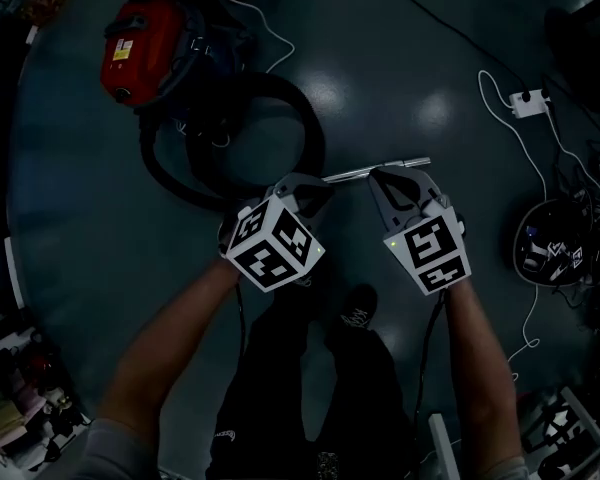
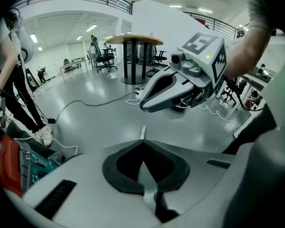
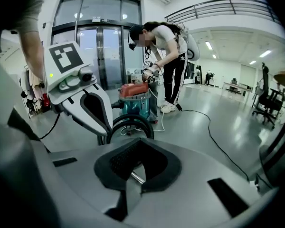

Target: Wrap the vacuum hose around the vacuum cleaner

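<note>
The red vacuum cleaner stands on the dark floor at the upper left of the head view. Its black hose curves in a loop from it toward my grippers. The hose ends in a thin metal tube that lies across both grippers. My left gripper is shut on the tube near the hose end, and my right gripper is shut on it nearer the free tip. In the left gripper view the tube's tip pokes out past the shut left gripper. The right gripper view shows the tube in the shut right gripper, with the vacuum cleaner and hose beyond.
A white power strip with cables lies at the upper right. A dark bundle of gear sits at the right edge. A person bends over the vacuum cleaner. A round table and office chairs stand further off.
</note>
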{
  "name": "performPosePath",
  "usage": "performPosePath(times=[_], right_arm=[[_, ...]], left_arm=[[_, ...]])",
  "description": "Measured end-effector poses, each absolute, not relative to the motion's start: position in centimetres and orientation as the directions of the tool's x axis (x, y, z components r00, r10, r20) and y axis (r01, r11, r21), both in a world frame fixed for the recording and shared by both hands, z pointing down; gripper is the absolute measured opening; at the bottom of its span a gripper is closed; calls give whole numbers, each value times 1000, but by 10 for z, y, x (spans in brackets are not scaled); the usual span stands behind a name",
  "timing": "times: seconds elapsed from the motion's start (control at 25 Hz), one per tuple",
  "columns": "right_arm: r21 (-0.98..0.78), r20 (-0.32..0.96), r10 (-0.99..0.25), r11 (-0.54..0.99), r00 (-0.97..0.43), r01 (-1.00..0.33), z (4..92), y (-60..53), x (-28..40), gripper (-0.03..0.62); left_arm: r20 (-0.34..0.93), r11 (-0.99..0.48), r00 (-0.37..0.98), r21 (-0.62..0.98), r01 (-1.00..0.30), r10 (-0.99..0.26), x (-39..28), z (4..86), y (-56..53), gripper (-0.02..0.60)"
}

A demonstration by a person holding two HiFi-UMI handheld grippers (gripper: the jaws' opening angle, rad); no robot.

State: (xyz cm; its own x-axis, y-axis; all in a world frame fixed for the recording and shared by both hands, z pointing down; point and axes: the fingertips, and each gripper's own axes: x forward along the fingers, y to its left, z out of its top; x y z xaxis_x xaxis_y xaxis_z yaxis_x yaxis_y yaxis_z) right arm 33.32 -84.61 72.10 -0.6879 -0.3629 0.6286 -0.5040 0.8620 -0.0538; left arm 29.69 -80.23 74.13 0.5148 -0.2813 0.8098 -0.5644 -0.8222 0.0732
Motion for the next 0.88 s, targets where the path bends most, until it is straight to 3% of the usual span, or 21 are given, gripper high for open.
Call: performPosePath(times=[0.28, 0.88], right_arm=[[-162, 593, -410, 783, -693, -601, 589, -802, 374, 4], [-218, 479, -499, 729, -722, -648, 352, -702, 410, 5]], left_arm=[[776, -808, 548, 86, -582, -312, 337, 608, -775, 6], [635, -798, 657, 104, -593, -406, 392, 360, -709, 6]])
